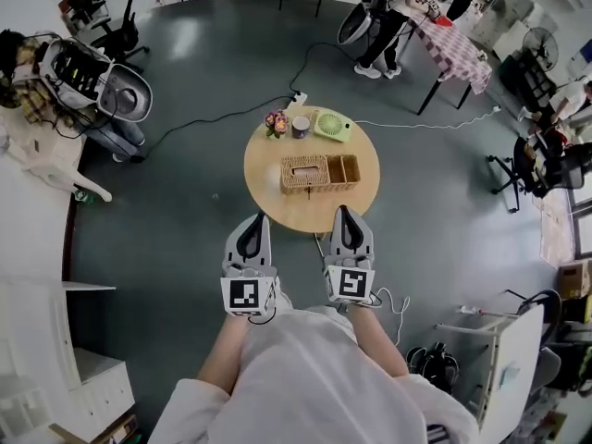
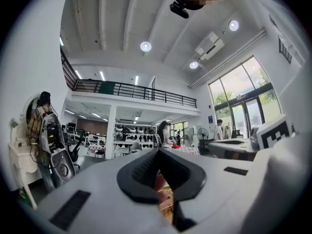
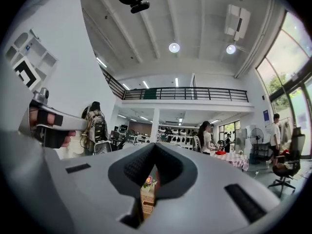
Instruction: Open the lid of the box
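Observation:
A woven wicker box [image 1: 319,172] lies on the round wooden table [image 1: 268,169]. Its lidded part is on the left and an open compartment [image 1: 345,169] is on the right. My left gripper [image 1: 251,222] and right gripper [image 1: 346,213] hover side by side over the table's near edge, short of the box, both shut and empty. In the left gripper view the jaws [image 2: 158,152] meet, and a strip of the box [image 2: 167,201] shows through the slit below. In the right gripper view the jaws [image 3: 155,147] are also together, with the box [image 3: 146,199] and the flowers [image 3: 147,182] showing between them.
At the table's far side stand a small flower pot [image 1: 276,121], a cup [image 1: 301,126] and a green fan [image 1: 332,125]. A power strip [image 1: 298,98] and cables lie on the floor beyond. A person [image 1: 384,17] stands by a checked-cloth table [image 1: 455,46]. White furniture [image 1: 42,146] lines the left.

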Available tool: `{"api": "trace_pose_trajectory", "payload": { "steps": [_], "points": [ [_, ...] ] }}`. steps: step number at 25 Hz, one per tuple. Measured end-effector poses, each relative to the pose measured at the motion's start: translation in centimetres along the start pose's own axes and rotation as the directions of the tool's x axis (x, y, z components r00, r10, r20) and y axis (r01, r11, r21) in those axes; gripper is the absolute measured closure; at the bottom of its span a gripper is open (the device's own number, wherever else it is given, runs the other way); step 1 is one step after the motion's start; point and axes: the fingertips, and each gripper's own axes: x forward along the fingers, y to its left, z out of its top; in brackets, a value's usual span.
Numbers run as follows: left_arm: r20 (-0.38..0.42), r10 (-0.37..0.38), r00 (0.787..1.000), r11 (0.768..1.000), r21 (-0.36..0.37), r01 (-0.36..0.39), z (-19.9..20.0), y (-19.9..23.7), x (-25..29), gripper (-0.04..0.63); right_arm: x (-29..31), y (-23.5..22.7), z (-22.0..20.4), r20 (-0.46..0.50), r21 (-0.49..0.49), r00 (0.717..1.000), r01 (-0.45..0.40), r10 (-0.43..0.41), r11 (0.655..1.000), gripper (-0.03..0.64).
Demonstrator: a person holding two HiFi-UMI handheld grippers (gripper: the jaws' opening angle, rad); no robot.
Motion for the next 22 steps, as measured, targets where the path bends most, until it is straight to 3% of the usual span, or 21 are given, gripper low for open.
{"api": "trace_pose_trajectory", "payload": {
  "steps": [10, 17, 22],
  "points": [
    [-0.003, -0.046, 0.999, 0.999, -0.014, 0.046, -1.4, 4.7, 8.0, 0.600, 8.8, 0.5, -6.7, -0.028, 0.015, 0.998, 0.052, -0.052, 0.999, 0.621],
    [-0.038, -0.032, 0.999, 0.999, 0.012, 0.033, -3.8, 5.6, 10.9, 0.600, 11.3, 0.4, -15.1, -0.088, 0.035, 0.996, -0.022, 0.026, 0.999, 0.469],
    [-0.027, -0.028, 0.999, 0.999, 0.021, 0.028, -8.4, 6.0, 13.3, 0.600, 11.9, 1.2, -24.6, -0.166, 0.040, 0.985, -0.043, 0.049, 0.998, 0.440]
  ]
}}
